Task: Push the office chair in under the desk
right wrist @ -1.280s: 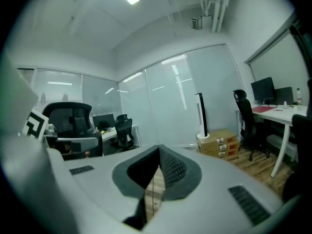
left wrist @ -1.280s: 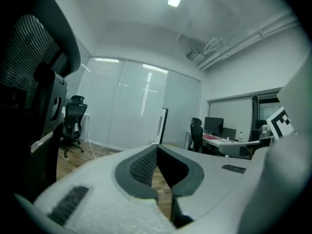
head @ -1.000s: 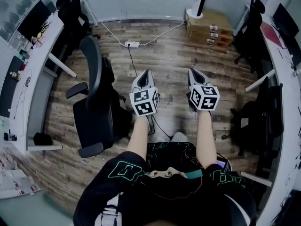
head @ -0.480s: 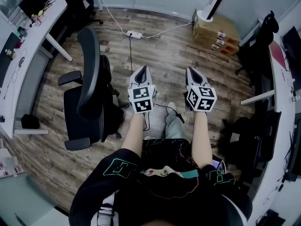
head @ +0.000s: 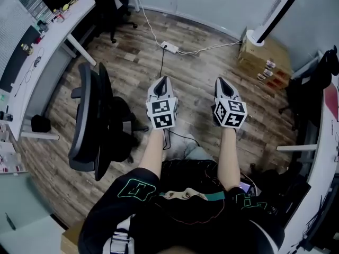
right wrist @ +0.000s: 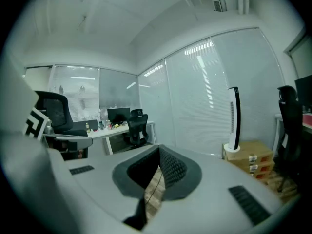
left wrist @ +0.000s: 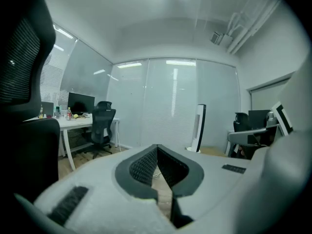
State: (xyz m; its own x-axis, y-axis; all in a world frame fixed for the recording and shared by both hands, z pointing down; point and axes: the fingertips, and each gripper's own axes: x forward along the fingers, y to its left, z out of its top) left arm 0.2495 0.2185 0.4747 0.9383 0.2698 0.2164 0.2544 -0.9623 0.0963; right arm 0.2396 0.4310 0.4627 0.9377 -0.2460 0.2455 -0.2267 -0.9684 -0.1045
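A black mesh office chair (head: 87,121) stands on the wood floor at the left of the head view, out from the white curved desk (head: 48,40). Its backrest faces me. My left gripper (head: 161,83) is shut and empty, a short way right of the chair and not touching it. My right gripper (head: 223,83) is shut and empty too, level with the left one. In the left gripper view the chair's backrest (left wrist: 19,62) fills the left edge beside the shut gripper (left wrist: 157,148). The right gripper view shows that gripper (right wrist: 159,149) shut, with the chair (right wrist: 57,115) at the far left.
A power strip (head: 169,47) and its cables lie on the floor ahead. A white tower fan (head: 270,12) and cardboard boxes (head: 264,61) stand at the back right. A second black chair (head: 112,5) sits at the desk's far end. More chairs (head: 318,75) and a desk line the right side.
The view has swung towards the left desk, and the chair now shows edge-on, closer to my left side. Both grippers stay shut, side by side.
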